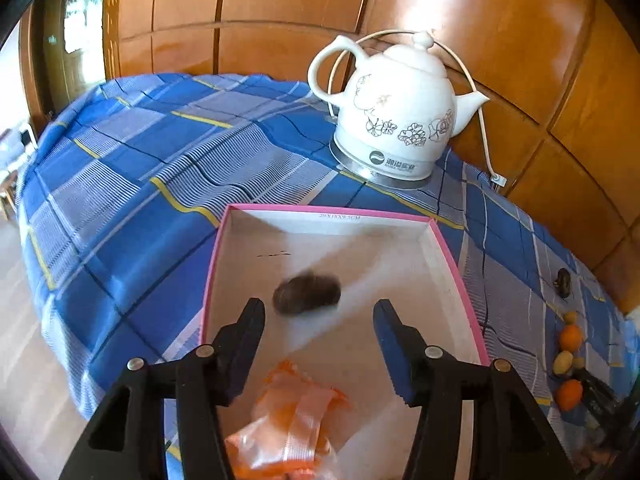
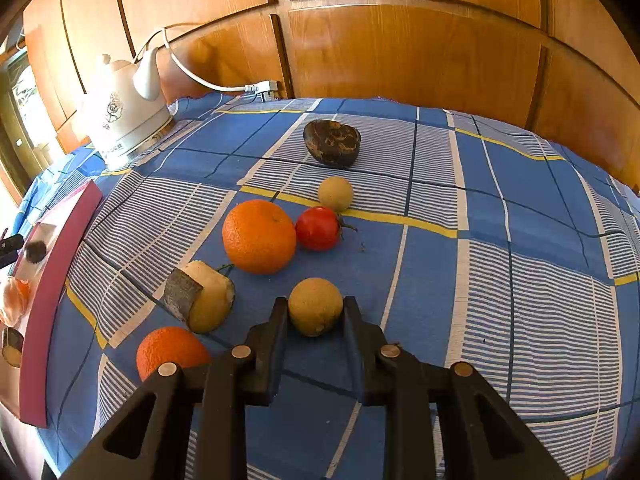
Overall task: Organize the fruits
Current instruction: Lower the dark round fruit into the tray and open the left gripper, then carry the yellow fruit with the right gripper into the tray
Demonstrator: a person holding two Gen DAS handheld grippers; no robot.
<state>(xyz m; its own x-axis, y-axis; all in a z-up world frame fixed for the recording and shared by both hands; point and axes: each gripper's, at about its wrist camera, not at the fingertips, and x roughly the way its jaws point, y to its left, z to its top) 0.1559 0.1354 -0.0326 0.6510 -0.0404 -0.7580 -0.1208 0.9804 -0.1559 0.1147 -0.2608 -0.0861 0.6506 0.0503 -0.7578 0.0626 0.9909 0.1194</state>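
My left gripper (image 1: 320, 306) hangs open over a pink-rimmed white box (image 1: 328, 222). A dark brown fruit (image 1: 307, 293), blurred, lies on the box floor just past the fingertips, touching neither pad. A plastic-wrapped orange piece (image 1: 292, 412) lies in the box below the jaws. My right gripper (image 2: 315, 304) is shut on a round tan fruit (image 2: 315, 312) that rests on the blue checked cloth (image 2: 500, 280). Around it lie two oranges (image 2: 259, 236) (image 2: 170, 350), a red tomato (image 2: 318, 228), a smaller tan fruit (image 2: 335, 193), a cut pale fruit piece (image 2: 204, 300) and a dark brown shell-like fruit (image 2: 332, 143).
A white ceramic kettle (image 1: 396, 112) with its cord stands at the back of the table against the wooden wall panels (image 1: 520, 40). In the right wrist view the box (image 2: 52, 272) sits at the far left table edge, kettle (image 2: 124, 116) behind it.
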